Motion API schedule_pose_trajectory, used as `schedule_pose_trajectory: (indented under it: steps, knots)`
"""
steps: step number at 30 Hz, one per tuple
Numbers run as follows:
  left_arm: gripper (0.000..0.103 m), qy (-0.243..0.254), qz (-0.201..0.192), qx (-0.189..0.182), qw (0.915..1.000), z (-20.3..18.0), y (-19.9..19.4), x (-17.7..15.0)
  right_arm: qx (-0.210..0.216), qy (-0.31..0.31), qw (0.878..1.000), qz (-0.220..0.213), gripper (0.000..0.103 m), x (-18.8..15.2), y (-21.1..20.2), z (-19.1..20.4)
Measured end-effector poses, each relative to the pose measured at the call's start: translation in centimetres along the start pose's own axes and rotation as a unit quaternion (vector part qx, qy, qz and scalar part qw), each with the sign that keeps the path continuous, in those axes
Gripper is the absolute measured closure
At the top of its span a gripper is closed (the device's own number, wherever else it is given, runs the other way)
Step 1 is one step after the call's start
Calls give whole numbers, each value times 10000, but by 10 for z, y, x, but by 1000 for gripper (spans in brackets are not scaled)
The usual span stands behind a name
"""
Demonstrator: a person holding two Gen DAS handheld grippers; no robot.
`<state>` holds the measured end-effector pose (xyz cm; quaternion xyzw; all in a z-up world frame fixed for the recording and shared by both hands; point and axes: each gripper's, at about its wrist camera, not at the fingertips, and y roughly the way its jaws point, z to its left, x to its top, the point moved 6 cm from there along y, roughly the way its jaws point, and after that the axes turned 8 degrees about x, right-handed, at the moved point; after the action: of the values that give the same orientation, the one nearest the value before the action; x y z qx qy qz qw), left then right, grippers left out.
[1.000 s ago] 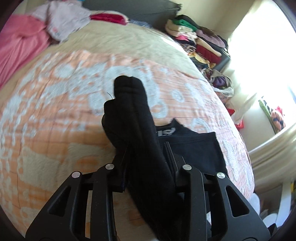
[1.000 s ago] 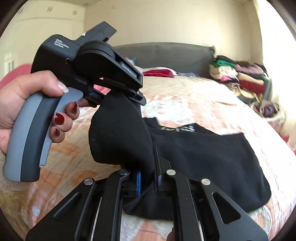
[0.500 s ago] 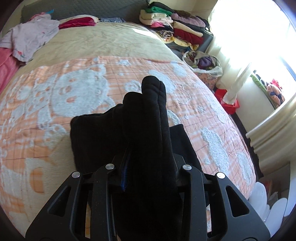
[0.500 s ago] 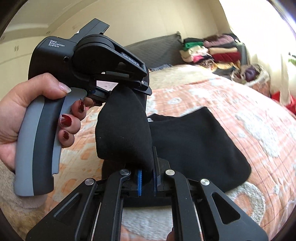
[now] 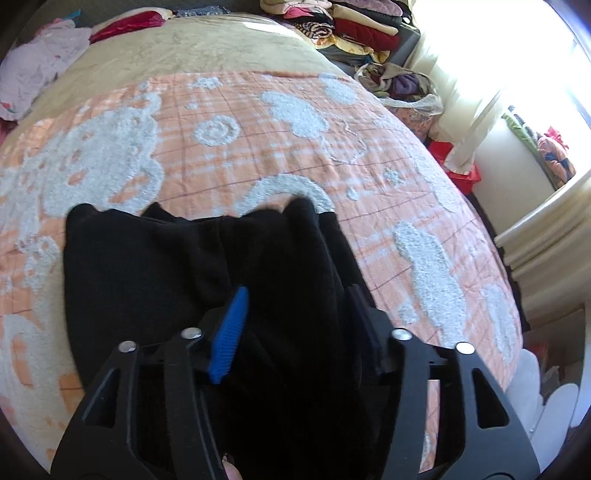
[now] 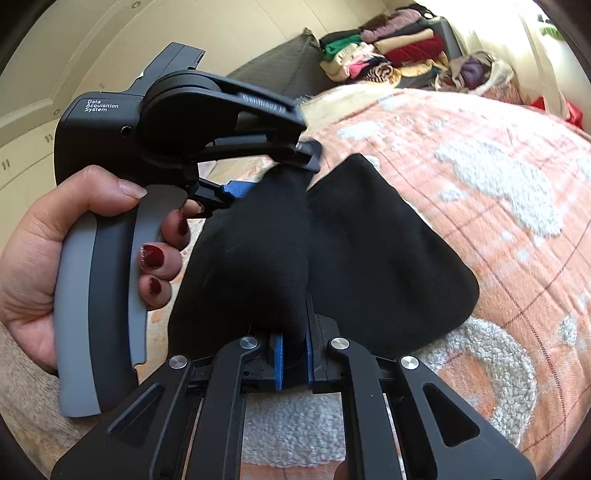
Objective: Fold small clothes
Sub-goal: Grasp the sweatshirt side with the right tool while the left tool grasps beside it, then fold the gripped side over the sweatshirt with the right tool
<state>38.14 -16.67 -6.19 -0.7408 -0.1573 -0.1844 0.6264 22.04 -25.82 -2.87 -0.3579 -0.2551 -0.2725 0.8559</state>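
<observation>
A small black garment (image 5: pixel 155 273) lies on the orange and white bedspread (image 5: pixel 236 147), partly folded over itself. My left gripper (image 5: pixel 295 306) has its jaws spread apart, with a fold of the black cloth lying loose between them. My right gripper (image 6: pixel 293 354) is shut on an edge of the same black garment (image 6: pixel 373 254). The right wrist view shows the left gripper (image 6: pixel 266 177) held in a hand just above the cloth, its blue pad showing.
A stack of folded clothes (image 5: pixel 354 26) and a bag of laundry (image 5: pixel 402 85) stand at the far right beside the bed. Pink and red clothes (image 5: pixel 44 66) lie at the far left. A bright window is at the right.
My left gripper has opened and let the black fold drop onto the rest of the garment. Both grippers have swung lower over the bed. The right gripper still grips the cloth.
</observation>
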Motion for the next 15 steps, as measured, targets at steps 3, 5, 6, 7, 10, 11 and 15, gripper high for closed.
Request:
schedule_pose_trajectory:
  steps: [3,5,6,7,10,11,15]
  knots:
    - [40,84,-48,-215,9997,-7,0,-3,44,334,9994,13,87,-1,-3,-16]
    - [40,45,-184,-376,9991,-7,-9,-3,88,519,9986,2,82,-2,-7,-25]
    - [40,12,-243,-431,9988,-6,-13,-4,128,630,9979,18,80,-4,-9,-28]
    - [40,-27,-348,-457,9983,-2,-20,-4,177,709,9973,31,79,-4,-11,-29]
    - [40,-107,-681,-194,9974,20,-39,-6,336,689,9970,44,69,1,-18,-25]
    - [40,-170,-777,-110,9968,30,-44,-7,397,625,9972,70,61,4,-20,-22]
    - [40,-297,-976,365,9941,67,-56,-18,677,546,9962,2,36,20,-26,-18]
